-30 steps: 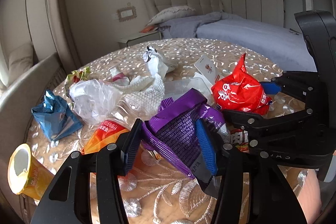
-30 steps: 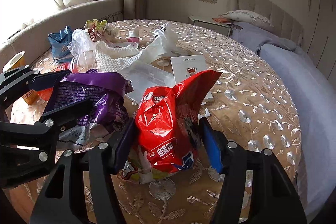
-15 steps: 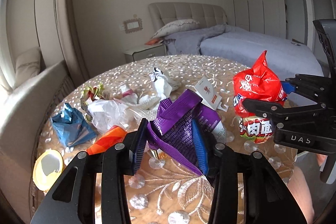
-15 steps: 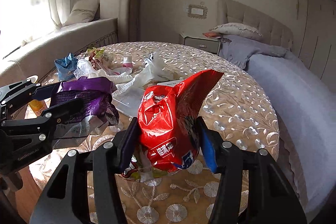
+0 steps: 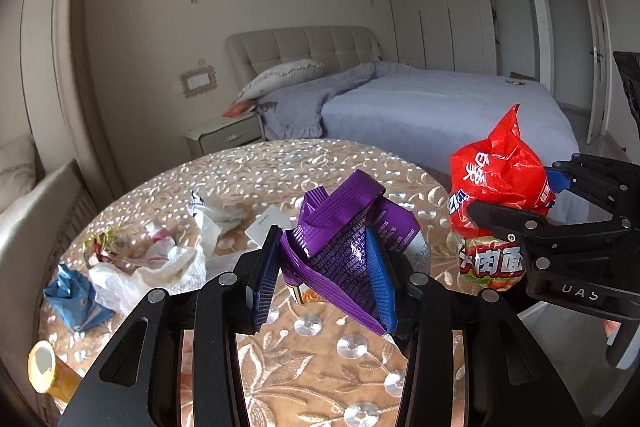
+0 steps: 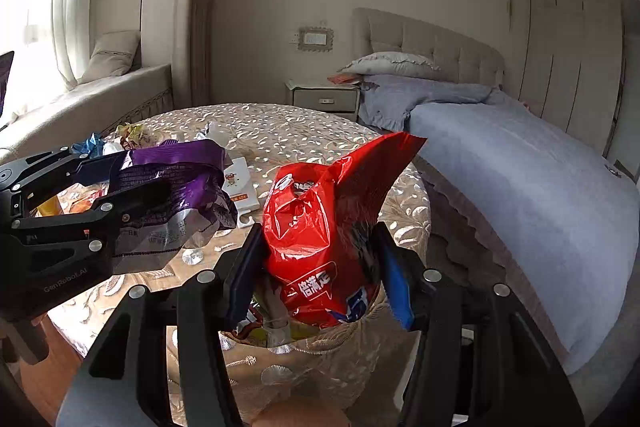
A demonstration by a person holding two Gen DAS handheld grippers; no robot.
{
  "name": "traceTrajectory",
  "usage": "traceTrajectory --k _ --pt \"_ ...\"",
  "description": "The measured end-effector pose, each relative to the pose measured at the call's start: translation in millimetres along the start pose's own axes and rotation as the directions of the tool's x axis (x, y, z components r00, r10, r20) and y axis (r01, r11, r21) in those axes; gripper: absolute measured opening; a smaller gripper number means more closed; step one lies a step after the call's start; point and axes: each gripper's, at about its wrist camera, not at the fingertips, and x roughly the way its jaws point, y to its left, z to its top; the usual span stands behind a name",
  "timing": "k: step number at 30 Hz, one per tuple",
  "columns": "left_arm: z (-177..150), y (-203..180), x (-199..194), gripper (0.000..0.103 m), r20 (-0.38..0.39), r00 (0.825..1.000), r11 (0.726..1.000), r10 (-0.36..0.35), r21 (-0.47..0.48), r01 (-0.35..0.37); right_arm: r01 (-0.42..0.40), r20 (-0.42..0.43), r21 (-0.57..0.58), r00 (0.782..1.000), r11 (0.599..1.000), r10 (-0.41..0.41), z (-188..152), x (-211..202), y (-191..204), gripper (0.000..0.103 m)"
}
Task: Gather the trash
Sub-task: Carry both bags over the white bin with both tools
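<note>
Left wrist view: left tool (image 5: pixel 320 269) clamped on crinkled purple foil wrapper (image 5: pixel 344 247) held above round embossed surface (image 5: pixel 280 167); right wrist view: right tool (image 6: pixel 318 267) clamped on glossy red snack bag (image 6: pixel 320 227) over the surface's rim, bed (image 6: pixel 520 167) nearby

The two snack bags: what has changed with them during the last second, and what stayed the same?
Both grippers rose and drew back from the table, lifting the purple bag and the red bag clear of it. Both grips stayed shut. The remaining litter, such as the blue wrapper, has not moved.
</note>
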Motion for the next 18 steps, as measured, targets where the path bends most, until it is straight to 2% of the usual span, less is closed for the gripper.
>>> traceTrajectory --k 8,13,18 --pt "20.6 -79.6 38.1 0.041 0.008 0.988 0.987 -0.155 0.055 0.154 0.157 -0.024 0.068 0.987 0.985 -0.156 -22.6 -14.0 -63.7 0.056" --pt "19.0 -128.5 70.2 0.041 -0.028 0.969 0.965 -0.247 0.085 0.249 0.271 -0.080 0.107 0.961 0.957 -0.263 -48.1 -9.1 -107.2 0.056" --pt "7.2 -173.8 109.0 0.041 -0.087 0.940 0.936 -0.329 0.106 0.337 0.349 -0.158 0.134 0.931 0.927 -0.328 -82.8 12.4 -147.3 0.056"
